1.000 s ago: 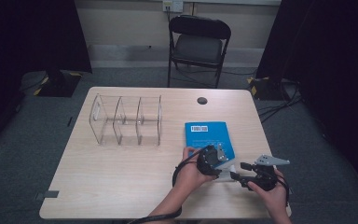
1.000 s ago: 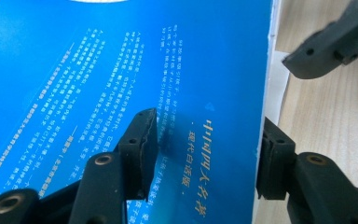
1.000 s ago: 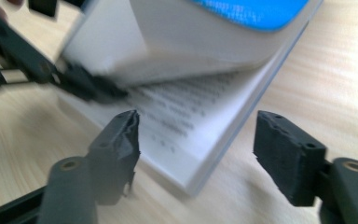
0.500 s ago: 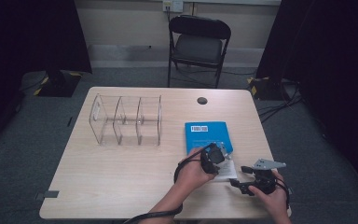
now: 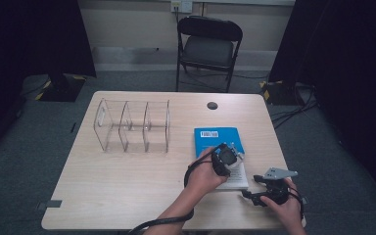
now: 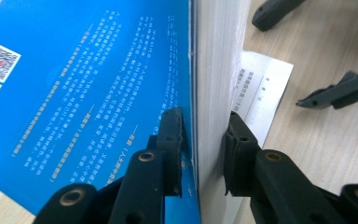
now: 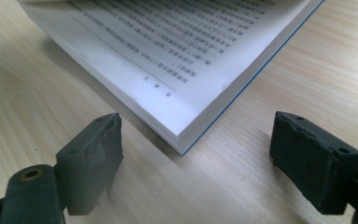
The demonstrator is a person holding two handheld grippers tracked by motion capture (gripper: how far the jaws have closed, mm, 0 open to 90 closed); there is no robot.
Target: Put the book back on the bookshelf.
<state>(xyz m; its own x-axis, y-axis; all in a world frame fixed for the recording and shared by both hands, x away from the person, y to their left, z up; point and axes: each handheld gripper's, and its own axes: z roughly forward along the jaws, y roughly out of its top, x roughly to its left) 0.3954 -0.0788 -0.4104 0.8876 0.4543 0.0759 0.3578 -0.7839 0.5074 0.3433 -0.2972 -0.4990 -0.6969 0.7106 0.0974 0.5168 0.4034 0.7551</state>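
book (image 5: 214, 137) as the landmark: it lies on the table (image 5: 127, 196) with its blue cover up, toward the right half of the tabletop, its near edge close to the person's hands. the left gripper (image 6: 199, 140) sits at the book's near edge, and its jaws have just been closing; in the left gripper view they are clamped on a thick wad of the cover and pages, one pad on the blue cover with its white print, the other on the white page edges. a loose sheet of pages (image 6: 265, 88) spreads flat on the wood just beside that held wad. in the high view the left gripper (image 5: 227, 155) rests over the book's near right corner, the hand wrapped around it from below.

the right gripper (image 7: 193, 154) is just beyond the book's near right corner, low over the table. its jaws have just been opening and stand wide apart, nothing pinched between them; the corner of the opened book (image 7: 186, 135) points into the gap without touching either pad. in the high view the right gripper (image 5: 267, 188) lies near the table's front edge, to the right of the book.

to the left of the book, well apart, stands a clear divider rack (image 5: 133, 126). behind the book, beyond the far edge of the table, is a folding chair (image 5: 208, 46).
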